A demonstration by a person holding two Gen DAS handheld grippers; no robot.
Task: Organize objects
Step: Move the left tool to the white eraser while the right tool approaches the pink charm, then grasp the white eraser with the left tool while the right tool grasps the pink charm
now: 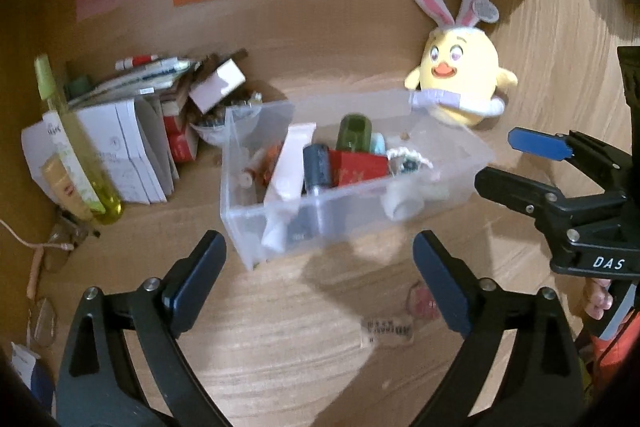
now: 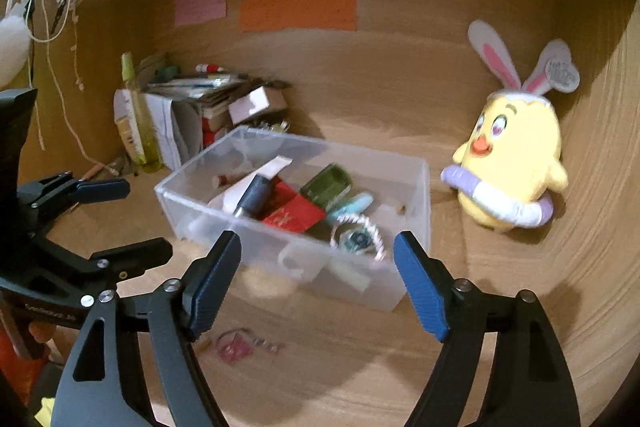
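Hovering wide open and empty, both grippers, left (image 1: 320, 283) and right (image 2: 318, 281), faced the filled bin (image 2: 416, 227) mid-tabletop (image 2: 360, 367); gathering the loose keychain (image 2: 232, 345) seemed next.

We hold both grippers forward, side by side: left gripper (image 1: 320, 279) jaws spread wide, empty; right gripper (image 2: 318, 279) likewise spread, empty.
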